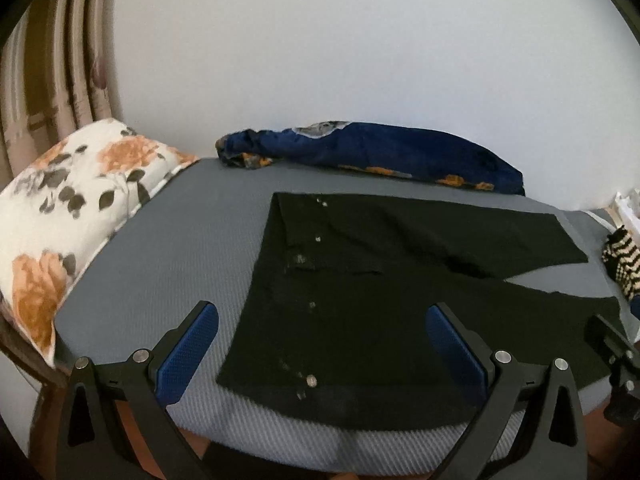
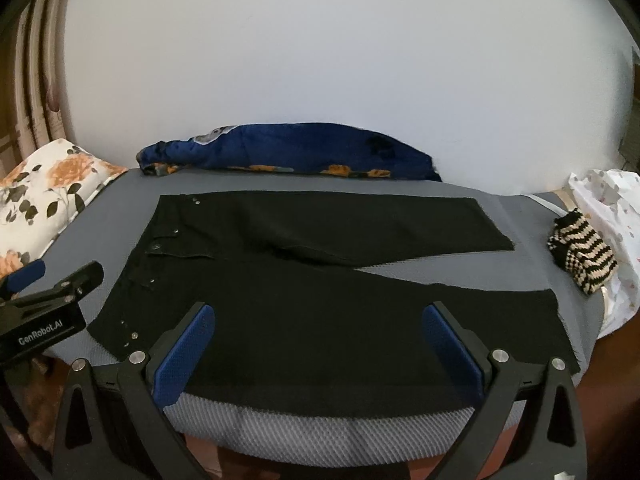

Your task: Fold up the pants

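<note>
Black pants (image 1: 360, 288) lie spread flat on a grey mattress (image 1: 180, 248), waistband with metal studs to the left, the two legs running right and splitting apart. They also show in the right wrist view (image 2: 320, 280). My left gripper (image 1: 320, 320) is open and empty, above the near waist corner at the front edge. My right gripper (image 2: 320, 320) is open and empty, above the near leg. The left gripper's body (image 2: 44, 304) shows at the left of the right wrist view; the right gripper's body (image 1: 612, 352) shows at the right edge of the left wrist view.
A floral pillow (image 1: 68, 216) lies at the left end of the mattress. A crumpled blue floral cloth (image 1: 380, 152) lies along the white wall. A black-and-beige striped knit item (image 2: 584, 256) and a white patterned cloth (image 2: 616, 216) sit at the right end.
</note>
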### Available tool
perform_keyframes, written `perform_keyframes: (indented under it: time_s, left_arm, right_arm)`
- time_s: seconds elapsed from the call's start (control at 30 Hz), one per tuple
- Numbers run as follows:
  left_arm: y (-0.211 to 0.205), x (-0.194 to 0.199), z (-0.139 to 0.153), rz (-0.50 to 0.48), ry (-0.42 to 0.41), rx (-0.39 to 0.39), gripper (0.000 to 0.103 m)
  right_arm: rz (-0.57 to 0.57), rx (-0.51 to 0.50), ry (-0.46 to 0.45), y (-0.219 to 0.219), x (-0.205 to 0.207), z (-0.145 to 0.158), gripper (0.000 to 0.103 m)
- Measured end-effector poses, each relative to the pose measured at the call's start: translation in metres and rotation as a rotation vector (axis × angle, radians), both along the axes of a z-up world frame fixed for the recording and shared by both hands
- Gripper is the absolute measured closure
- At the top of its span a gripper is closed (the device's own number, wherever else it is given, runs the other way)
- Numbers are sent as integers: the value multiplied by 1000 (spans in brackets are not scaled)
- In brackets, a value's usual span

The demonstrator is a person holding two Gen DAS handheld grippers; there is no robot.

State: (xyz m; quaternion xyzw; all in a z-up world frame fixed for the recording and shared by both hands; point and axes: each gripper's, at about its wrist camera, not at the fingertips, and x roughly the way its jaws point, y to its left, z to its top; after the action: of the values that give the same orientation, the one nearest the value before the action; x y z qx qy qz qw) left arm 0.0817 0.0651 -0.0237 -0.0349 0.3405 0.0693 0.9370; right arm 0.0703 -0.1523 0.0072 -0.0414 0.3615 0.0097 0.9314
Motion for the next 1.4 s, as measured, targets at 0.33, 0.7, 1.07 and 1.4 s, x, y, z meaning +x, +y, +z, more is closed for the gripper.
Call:
perform_keyframes:
  time_s: [0.33,0.7,1.07,1.4]
  left_arm:
    - [10,44,6,8,8,-18,0]
    - [11,74,0,-14,22,9,0]
    - [18,108,-10,-19,55,-11,0]
    - [25,137,-16,-1,62,35,0]
  right_arm:
    - [33,2,21,13,39,2,0]
    - [93,3,24,34,70,0,0]
    - [120,-28,32,44,93,-5,0]
    - [113,-20,46,42,111,-10,0]
